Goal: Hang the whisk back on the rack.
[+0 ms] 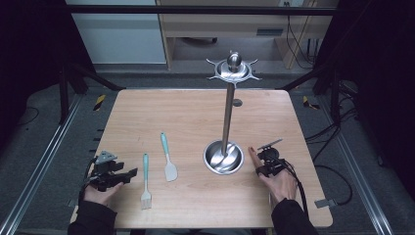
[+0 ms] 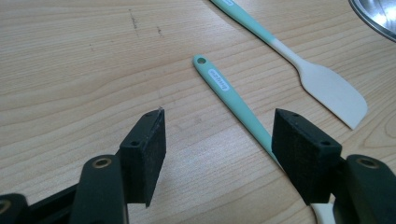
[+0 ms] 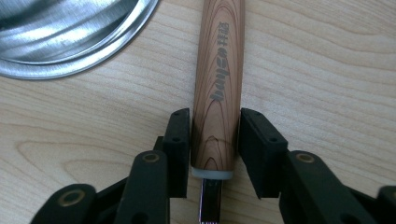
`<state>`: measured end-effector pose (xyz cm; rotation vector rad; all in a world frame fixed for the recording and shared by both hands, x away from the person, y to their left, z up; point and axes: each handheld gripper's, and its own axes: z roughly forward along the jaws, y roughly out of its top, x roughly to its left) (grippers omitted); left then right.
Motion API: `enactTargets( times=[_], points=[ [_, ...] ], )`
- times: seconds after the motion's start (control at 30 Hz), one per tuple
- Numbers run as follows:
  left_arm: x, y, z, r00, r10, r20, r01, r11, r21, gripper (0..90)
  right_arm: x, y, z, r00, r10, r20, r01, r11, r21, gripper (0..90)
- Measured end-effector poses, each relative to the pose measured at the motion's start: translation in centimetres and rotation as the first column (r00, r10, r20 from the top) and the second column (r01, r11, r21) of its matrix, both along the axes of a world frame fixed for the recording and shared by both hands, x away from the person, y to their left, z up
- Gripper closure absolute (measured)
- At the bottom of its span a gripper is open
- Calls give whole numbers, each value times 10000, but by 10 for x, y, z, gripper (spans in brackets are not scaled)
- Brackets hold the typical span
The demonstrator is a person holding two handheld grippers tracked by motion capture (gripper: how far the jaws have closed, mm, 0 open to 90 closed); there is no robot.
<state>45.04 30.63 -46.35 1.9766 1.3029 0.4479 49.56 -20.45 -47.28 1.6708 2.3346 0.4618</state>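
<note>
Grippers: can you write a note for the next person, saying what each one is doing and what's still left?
Left gripper: open, low over the light wooden table. The teal-handled pastry brush lies at its jaws, not gripped.
Right gripper: shut on the striped wooden tool handle, beside the round base of the tall steel hook stand.
The teal-handled white spatula lies flat between the brush and the stand.
Done: nothing hangs on the stand's hooks yet.
Left: probably hanging all three tools.
</note>
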Motion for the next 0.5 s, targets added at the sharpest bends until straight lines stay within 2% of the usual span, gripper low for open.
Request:
enactTargets(
  times=[0.13,0.37,0.4,0.47,0.5],
  points=[
    [0,0,0,10000,-36,-22,37,10000,35,349,0,-1,0,9996,-273,32,272,9994,230,680],
    [0,-1,0,9999,-60,-89,59,10000,-10,348,-2,-2,0,9992,-381,101,379,9990,254,688],
    [0,-1,0,9999,-74,-90,74,10000,-11,348,-3,-3,4,9988,-451,215,440,9980,460,689],
    [0,-1,0,9999,-100,-91,100,9999,3,348,-4,-4,6,9985,-429,346,411,9977,531,689],
    [0,-1,0,9999,-123,-114,124,9999,19,348,-8,-6,14,9961,-420,777,359,9962,789,689]
  ],
)
